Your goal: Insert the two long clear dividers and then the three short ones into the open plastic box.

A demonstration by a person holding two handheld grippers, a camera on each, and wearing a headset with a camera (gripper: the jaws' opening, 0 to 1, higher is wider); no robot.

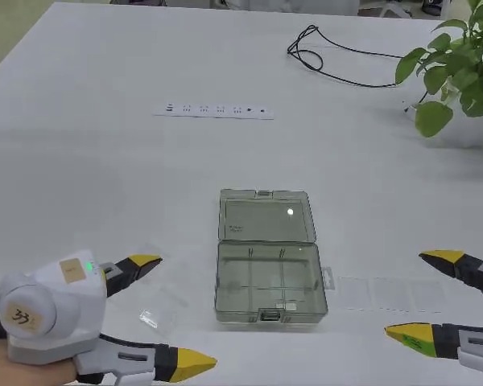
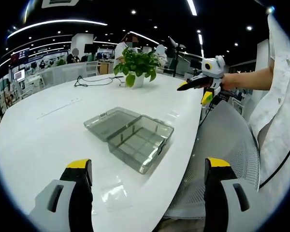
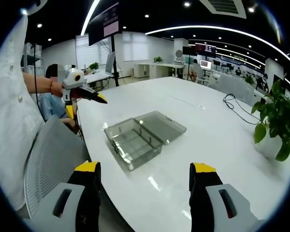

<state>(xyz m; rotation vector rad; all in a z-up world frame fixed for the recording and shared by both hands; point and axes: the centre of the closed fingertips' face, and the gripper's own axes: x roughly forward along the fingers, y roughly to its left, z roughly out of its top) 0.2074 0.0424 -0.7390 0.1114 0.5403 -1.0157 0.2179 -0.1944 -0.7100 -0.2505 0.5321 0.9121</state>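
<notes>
Head view: an open plastic box [image 1: 241, 310] sits mid-table on a white table [image 1: 105, 185], its lid laid back toward 12 o'clock. Faint clear dividers [image 1: 378, 293] lie flat at the box's 3 o'clock, and a small clear piece [image 1: 149, 318] lies at its 9 o'clock. The left gripper [image 1: 169, 312] and right gripper [image 1: 425, 296] flank the box, jaws spread, holding nothing. The first long divider looks due next. It would be best pinched by a thin edge and stood upright before lowering.

Left gripper view: the clear piece lies plainly between this gripper's parted jaws, far easier to see here. The box is at 12 o'clock.

Right gripper view: the jaws are wide apart and the box's wall depth shows. I cannot make out the dividers here.
</notes>
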